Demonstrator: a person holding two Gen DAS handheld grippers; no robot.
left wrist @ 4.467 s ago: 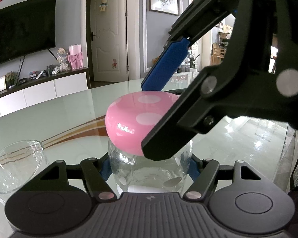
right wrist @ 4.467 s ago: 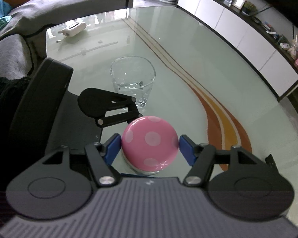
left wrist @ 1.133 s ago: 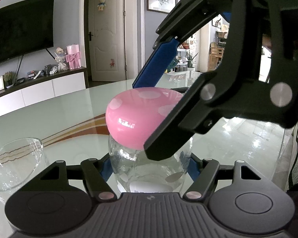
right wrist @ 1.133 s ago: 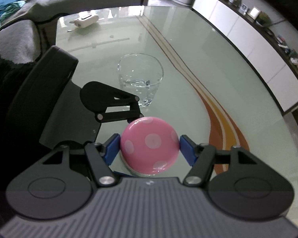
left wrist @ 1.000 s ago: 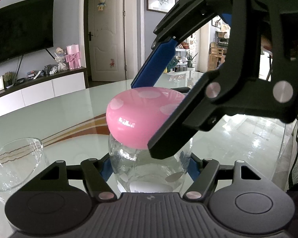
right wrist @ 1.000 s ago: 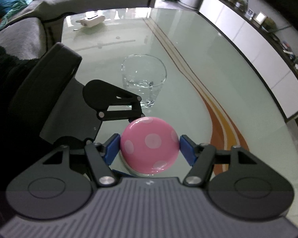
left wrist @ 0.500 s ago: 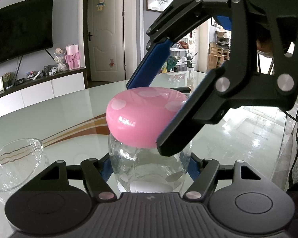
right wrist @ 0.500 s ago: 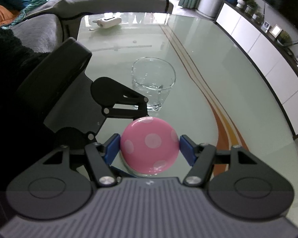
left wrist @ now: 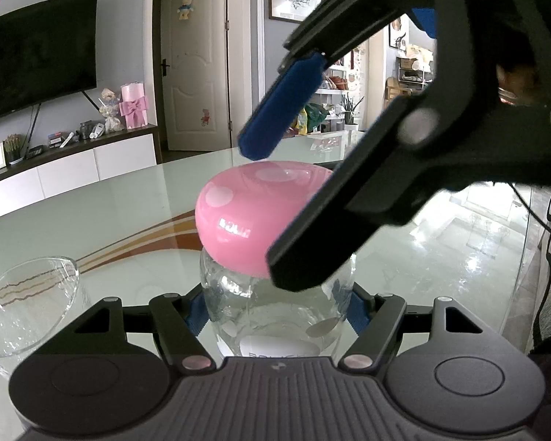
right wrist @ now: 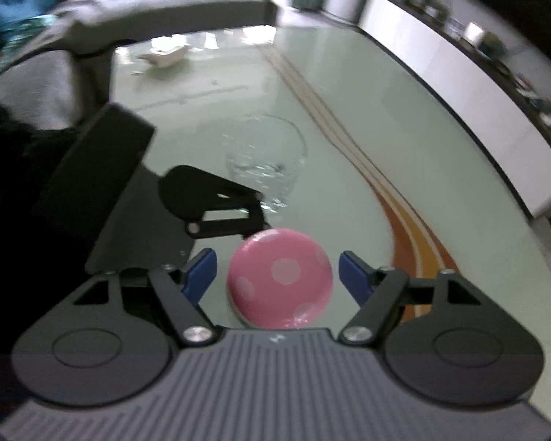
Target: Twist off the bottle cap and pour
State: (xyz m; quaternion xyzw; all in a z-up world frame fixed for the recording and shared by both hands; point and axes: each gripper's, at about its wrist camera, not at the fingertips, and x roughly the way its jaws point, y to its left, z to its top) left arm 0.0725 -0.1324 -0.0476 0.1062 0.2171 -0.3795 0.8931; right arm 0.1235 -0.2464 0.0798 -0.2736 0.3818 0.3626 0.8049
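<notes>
Still early: the pink cap (left wrist: 253, 217) sits on the glass bottle (left wrist: 275, 312), which the left claw (left wrist: 275, 310) pinches upright on the counter (left wrist: 92, 220). Right claw (right wrist: 277, 275) has just been opening, pads clear of cap on both sides. Cap looks seated, though blur hides the thread. Pour into glass (right wrist: 264, 161) undone; 2 steps left.

Clear glass bottle (left wrist: 275, 316) upright at lower centre, capped by pink white-dotted dome cap (left wrist: 253, 217); empty drinking glass (left wrist: 25, 305) standing lower left.
</notes>
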